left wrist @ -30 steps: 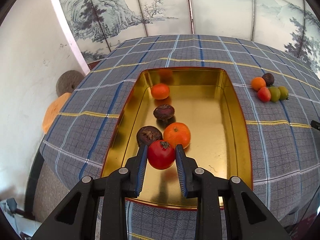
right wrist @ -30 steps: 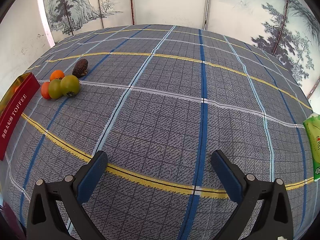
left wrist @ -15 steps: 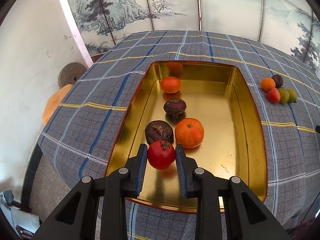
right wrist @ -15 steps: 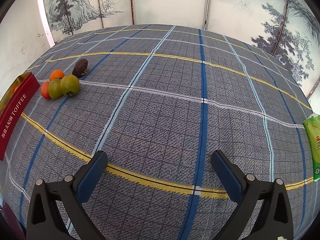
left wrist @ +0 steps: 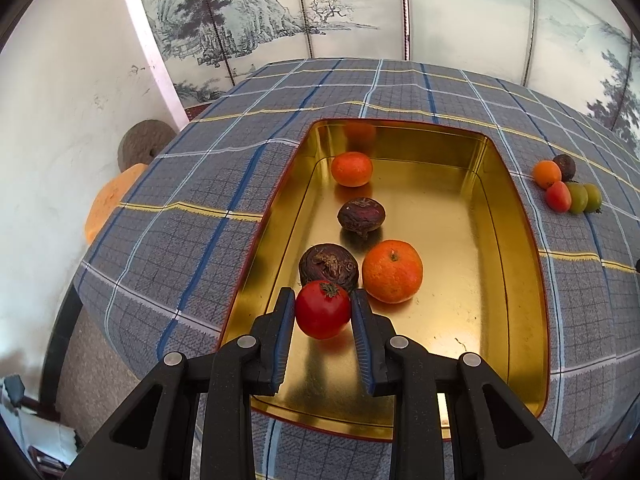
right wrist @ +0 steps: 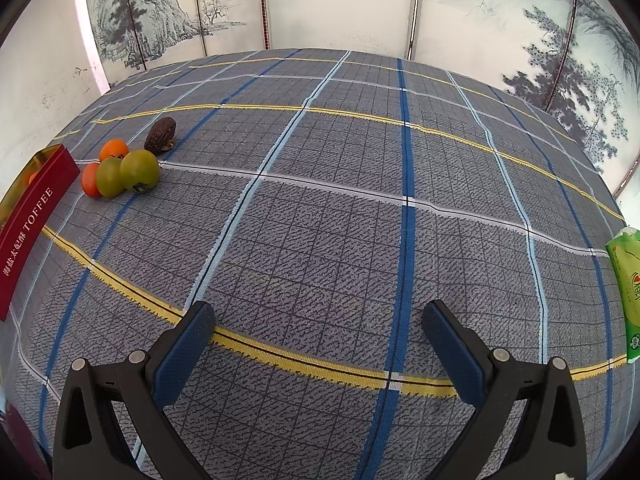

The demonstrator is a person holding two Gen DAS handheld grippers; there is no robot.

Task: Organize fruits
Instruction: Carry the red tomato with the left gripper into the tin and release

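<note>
Since the plaid tablecloth (right wrist: pixel 320 220) takes up basically everything, start there: big, flat, loads of bare room in front of the right gripper (right wrist: pixel 318 344), whose jaws are spread wide with nothing between them. Next biggest is the gold toffee tin (left wrist: pixel 516 240), open on the cloth, with raised walls all round and a red outer side showing in the right view. Its floor has plenty of free space on the right half; the left half holds a big orange (left wrist: pixel 393 271), a smaller orange (left wrist: pixel 352 168) further back, and two wrinkly dark purple fruits (left wrist: pixel 329 267) (left wrist: pixel 361 215).

Smallest bit: the left gripper (left wrist: pixel 323 312) is pinching a red tomato (left wrist: pixel 323 311) across its sides, over the near end of the tin, just in front of the closer purple fruit. I'd guess it's light, smooth, a bit slippery and easy to bruise, so a gentle squeeze at the widest part seems right. Watch the tin's rim and the neighbours when setting it down.

Five more small fruits (right wrist: pixel 120 168) sit bunched on the cloth just right of the tin.
</note>
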